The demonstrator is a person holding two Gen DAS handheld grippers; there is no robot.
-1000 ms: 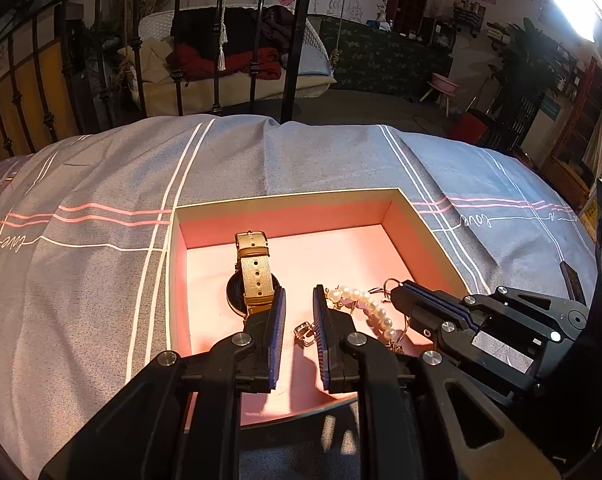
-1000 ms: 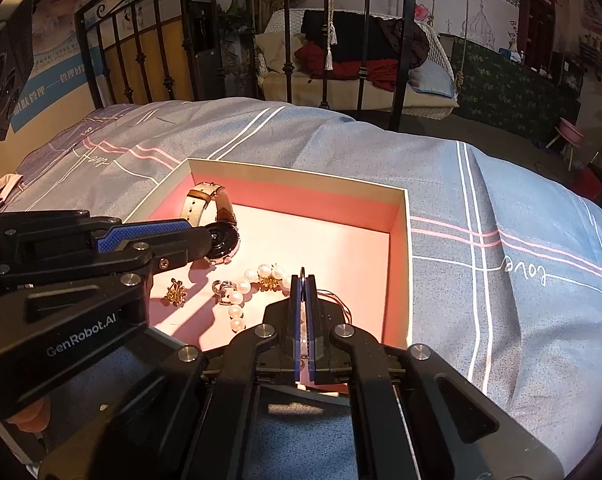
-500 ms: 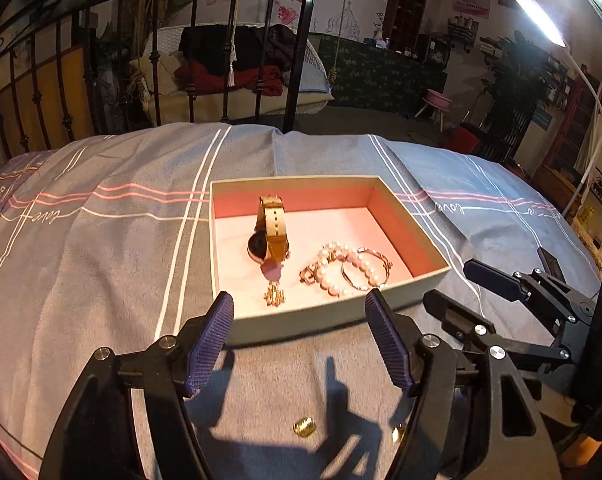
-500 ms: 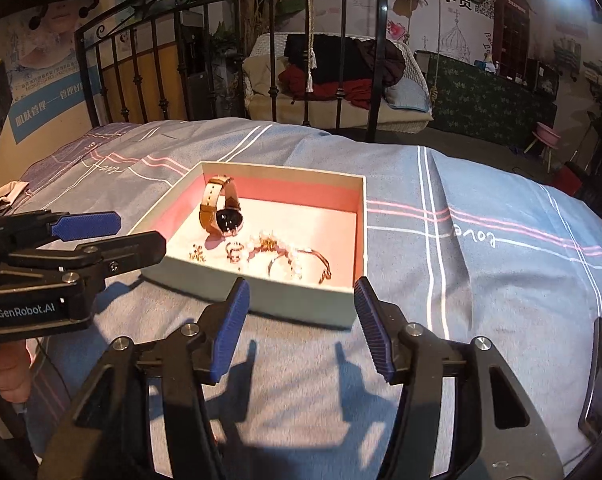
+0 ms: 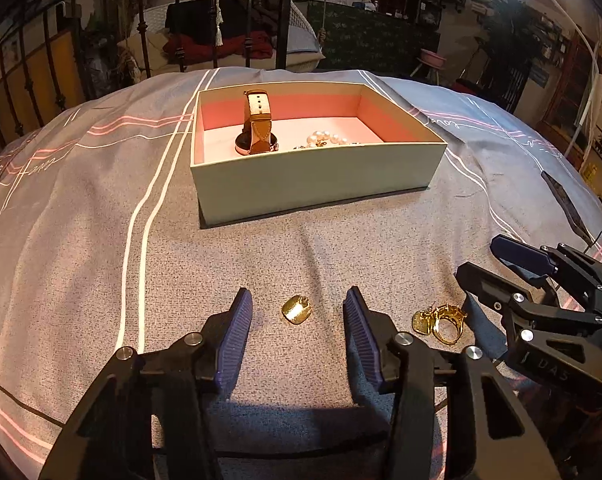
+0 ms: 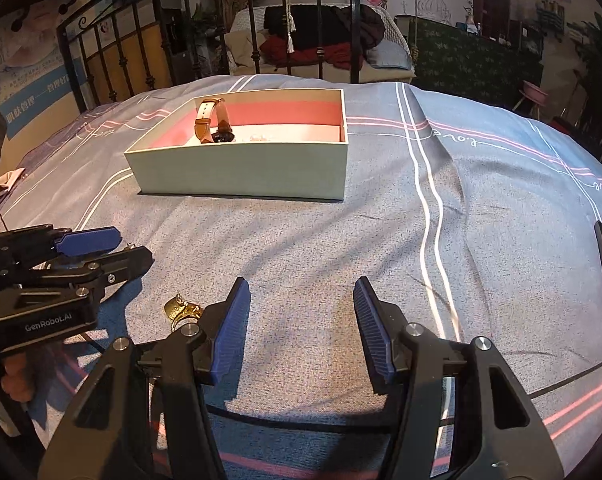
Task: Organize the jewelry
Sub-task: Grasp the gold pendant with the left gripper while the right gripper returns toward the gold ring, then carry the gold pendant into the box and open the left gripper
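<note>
Left tool (image 5: 297, 306) fingers apart, flanking a gold pendant (image 5: 296, 309) on the bed (image 5: 101, 240). Right tool (image 6: 301, 300) fingers apart, empty.

a lived-in bedroom: a bed (image 5: 81, 240) under the jaws, its iron bedstead (image 6: 321, 20) and heaped clothes (image 6: 321, 48) beyond.

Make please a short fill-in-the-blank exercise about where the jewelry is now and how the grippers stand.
1. The watch stands inside the ____.
2. The gold pendant lies on the bedspread between the fingers of the ____ gripper.
3. The gold ring lies ____ the box.
4. Both grippers are ____.

Missing words: box; left; outside; open
</note>
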